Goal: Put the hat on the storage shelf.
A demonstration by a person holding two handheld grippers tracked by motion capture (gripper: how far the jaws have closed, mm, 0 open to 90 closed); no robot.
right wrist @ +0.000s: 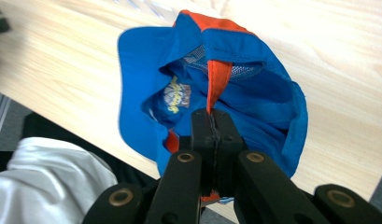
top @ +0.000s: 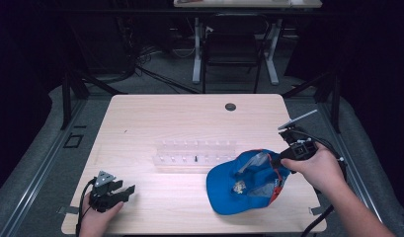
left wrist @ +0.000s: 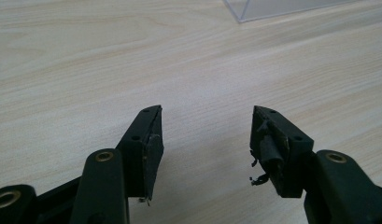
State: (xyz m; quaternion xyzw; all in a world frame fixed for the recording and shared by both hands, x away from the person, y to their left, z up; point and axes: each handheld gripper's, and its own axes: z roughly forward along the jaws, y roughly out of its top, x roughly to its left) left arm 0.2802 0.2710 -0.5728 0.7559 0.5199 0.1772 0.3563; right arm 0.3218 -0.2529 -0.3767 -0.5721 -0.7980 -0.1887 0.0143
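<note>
The blue cap point(top: 244, 182) lies upside down near the right front corner of the tabletop point(top: 155, 118); its inner yellow label point(right wrist: 177, 95) is too blurred to read. The right tool point(right wrist: 212, 122) is clamped tight on the cap's orange-trimmed rim. The left tool point(left wrist: 206, 137), at the left front corner, gapes wide and empty. A clear plastic rack point(top: 194, 153) sits mid-tabletop, its contents too small to tell.

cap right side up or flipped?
Flipped: the cap shows its inside, lining and label facing up, with the right tool shut on its rim.
</note>
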